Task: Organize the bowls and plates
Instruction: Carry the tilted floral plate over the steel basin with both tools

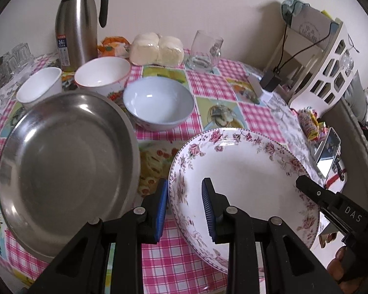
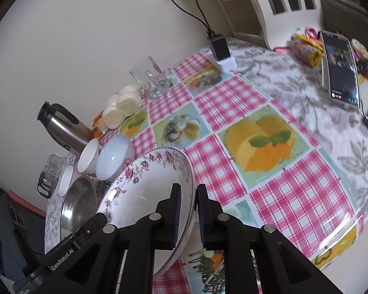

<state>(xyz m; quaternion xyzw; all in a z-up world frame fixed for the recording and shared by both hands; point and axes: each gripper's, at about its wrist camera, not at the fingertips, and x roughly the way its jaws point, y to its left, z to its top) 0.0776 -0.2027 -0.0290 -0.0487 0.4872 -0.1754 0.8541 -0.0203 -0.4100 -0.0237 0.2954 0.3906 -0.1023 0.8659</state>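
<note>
A white plate with a pink flower rim is held tilted above the checked tablecloth. My left gripper straddles its left rim, one blue pad inside and one outside, with a gap to the outer pad. My right gripper is shut on the plate's opposite rim; it also shows in the left wrist view. A large steel plate lies to the left. Behind stand a pale blue bowl, a white bowl with a red rim and a small white bowl.
A steel thermos jug, glass cups, wrapped buns and glass mugs stand along the wall. A white rack, a charger, sweets and a phone are at the right.
</note>
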